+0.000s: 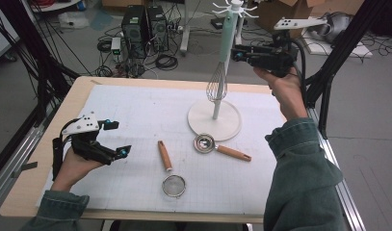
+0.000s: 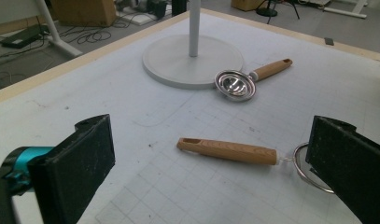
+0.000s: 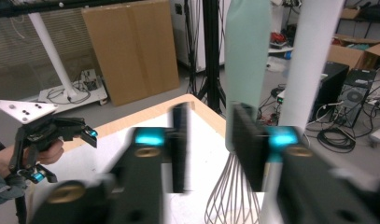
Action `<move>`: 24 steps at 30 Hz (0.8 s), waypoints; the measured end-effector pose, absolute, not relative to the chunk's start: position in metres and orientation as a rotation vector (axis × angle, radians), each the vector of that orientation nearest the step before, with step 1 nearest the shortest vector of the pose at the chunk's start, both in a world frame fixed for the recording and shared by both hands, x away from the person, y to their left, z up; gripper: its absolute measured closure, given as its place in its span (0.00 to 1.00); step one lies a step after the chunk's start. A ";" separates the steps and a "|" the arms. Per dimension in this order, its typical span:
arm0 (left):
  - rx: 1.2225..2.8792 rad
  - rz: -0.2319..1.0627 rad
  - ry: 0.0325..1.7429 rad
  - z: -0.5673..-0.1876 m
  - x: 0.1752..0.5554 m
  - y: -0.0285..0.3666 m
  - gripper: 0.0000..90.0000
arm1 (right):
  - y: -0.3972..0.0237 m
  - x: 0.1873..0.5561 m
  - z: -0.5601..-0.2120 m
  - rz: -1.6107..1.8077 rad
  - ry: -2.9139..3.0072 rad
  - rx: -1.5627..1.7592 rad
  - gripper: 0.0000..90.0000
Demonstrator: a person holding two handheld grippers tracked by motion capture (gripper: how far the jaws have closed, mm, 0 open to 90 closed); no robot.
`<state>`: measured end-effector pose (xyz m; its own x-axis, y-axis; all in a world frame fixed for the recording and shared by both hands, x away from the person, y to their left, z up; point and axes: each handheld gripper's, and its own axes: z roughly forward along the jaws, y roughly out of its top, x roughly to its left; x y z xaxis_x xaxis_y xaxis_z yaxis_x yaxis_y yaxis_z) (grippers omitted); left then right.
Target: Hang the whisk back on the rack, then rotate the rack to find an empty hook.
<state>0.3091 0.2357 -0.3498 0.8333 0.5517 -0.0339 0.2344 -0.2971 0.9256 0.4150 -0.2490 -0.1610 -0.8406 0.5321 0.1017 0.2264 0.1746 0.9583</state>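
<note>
On the tabletop [image 1: 49, 159] stands a white rack [image 1: 215, 126]; from it a mint-handled whisk [image 1: 222, 53] hangs. The right tongs [image 1: 238, 54] reach its handle, jaws apart, not visibly gripping. The left tongs [image 1: 121, 138] rest released near a strainer [image 1: 170, 174] and a scoop [image 1: 217, 147].

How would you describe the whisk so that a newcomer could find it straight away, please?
Find the white stand with the round base at the table's far right. The whisk hangs beside its pole, wires down. Its pale green handle sets it apart from the two wooden-handled utensils lying flat on the mat.
</note>
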 end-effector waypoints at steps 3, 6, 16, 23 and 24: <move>1.889 0.353 0.588 -0.350 0.310 0.234 0.02 | -0.257 0.414 -0.155 1.704 2.185 0.729 0.92; 1.894 0.344 0.587 -0.351 0.311 0.234 0.02 | -0.262 0.416 -0.152 1.684 2.210 0.727 0.99; 1.907 0.351 0.587 -0.350 0.310 0.236 0.02 | -0.273 0.421 -0.125 1.747 2.179 0.726 1.00; 1.890 0.333 0.572 -0.348 0.311 0.237 0.02 | -0.271 0.430 -0.109 1.751 2.166 0.723 1.00; 1.887 0.335 0.576 -0.348 0.311 0.238 0.02 | -0.271 0.432 -0.108 1.753 2.161 0.724 1.00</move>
